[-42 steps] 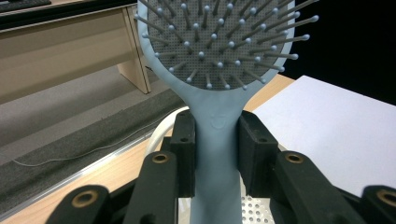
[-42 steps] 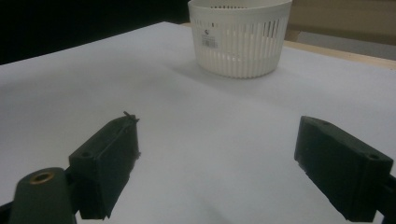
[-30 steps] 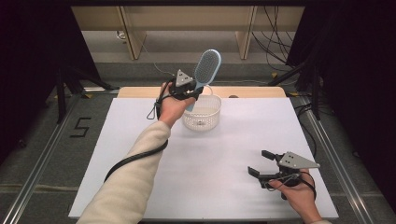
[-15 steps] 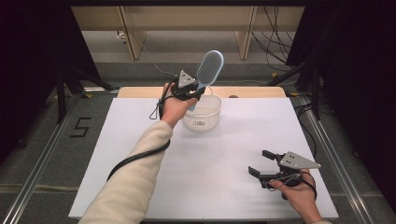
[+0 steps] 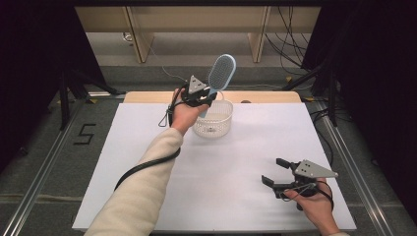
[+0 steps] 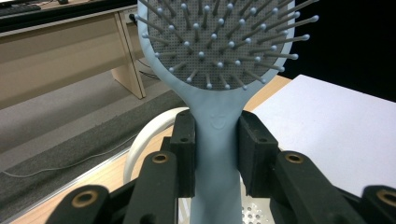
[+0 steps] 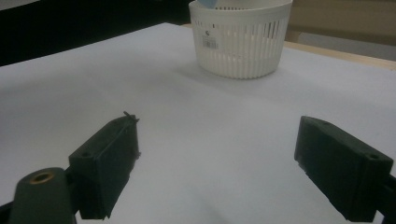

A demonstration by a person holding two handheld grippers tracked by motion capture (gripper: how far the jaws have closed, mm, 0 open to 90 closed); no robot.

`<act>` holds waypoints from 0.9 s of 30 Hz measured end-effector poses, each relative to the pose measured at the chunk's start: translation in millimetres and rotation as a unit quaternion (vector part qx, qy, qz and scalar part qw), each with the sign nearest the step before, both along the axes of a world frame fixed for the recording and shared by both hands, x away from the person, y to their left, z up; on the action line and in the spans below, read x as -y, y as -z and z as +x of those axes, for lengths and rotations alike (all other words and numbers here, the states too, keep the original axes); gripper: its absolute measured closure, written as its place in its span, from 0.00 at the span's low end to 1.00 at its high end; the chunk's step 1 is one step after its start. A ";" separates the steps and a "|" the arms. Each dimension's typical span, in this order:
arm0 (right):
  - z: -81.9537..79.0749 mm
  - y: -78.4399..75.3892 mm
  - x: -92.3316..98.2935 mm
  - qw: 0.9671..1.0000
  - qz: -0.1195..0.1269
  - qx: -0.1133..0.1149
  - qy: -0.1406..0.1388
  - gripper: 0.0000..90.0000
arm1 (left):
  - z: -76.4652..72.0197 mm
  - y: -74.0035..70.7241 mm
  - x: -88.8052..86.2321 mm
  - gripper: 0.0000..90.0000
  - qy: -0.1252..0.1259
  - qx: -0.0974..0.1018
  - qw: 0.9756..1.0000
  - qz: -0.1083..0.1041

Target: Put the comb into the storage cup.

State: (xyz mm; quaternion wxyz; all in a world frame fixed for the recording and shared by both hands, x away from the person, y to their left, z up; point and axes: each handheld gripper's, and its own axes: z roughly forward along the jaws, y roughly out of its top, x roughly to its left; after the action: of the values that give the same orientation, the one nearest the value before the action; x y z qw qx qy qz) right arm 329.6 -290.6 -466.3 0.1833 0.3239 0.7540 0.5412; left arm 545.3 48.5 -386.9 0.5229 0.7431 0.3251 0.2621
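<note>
1. The left gripper (image 5: 209, 96) is holding the hairbrush (image 5: 222, 72) by its handle at the far edge of the tabletop (image 5: 147, 147). In the left gripper view the two black pads are pressing on either side of the handle (image 6: 217, 140), just below the bristled head (image 6: 219, 42).
2. The hairbrush is standing nearly upright, head up and leaning slightly to the right, with the lower end of its handle reaching down into the white basket (image 5: 212, 118). Gripping at the neck is leaving the handle free below the pads, probably so that this end can enter the basket first.
3. The white basket is sitting on the tabletop just to the right of the left hand (image 5: 183, 110). Its round rim is open at the top, and its slotted wall is carrying a small label (image 7: 211, 39) on the near side.
4. Judged from this pose, the hairbrush is being lowered into, or lifted out of, the basket; which of the two cannot be told.
5. The right gripper (image 5: 275, 172) is hovering low over the near right part of the tabletop, well apart from the basket. Its jaws are standing wide with nothing between them, as the right gripper view confirms. It is probably being kept clear while the left hand is working.
</note>
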 end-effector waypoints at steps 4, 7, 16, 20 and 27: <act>0.4 0.3 0.0 1.000 0.000 0.001 0.000 0.16 | 0.8 3.6 0.9 0.78 0.000 -0.001 1.000 0.001; 0.3 0.3 0.1 1.000 -0.001 0.001 0.000 0.16 | 1.6 5.5 1.3 0.78 -0.001 -0.003 1.000 0.002; 0.2 0.3 0.2 1.000 0.000 0.001 0.000 0.16 | 2.6 7.2 2.7 0.78 0.001 0.001 1.000 0.004; 0.3 0.4 0.1 1.000 0.000 0.001 0.000 0.16 | 3.2 8.1 2.8 0.78 0.000 0.001 1.000 0.006; 0.4 0.4 0.1 1.000 0.000 0.001 -0.001 0.16 | 4.7 9.9 3.0 0.78 0.001 0.003 1.000 0.009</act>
State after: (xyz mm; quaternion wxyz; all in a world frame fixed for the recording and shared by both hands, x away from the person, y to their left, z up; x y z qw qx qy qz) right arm 329.9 -290.7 -466.7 0.1835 0.3229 0.7541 0.5416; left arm 550.0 45.5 -396.8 0.5176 0.7471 0.3203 0.2670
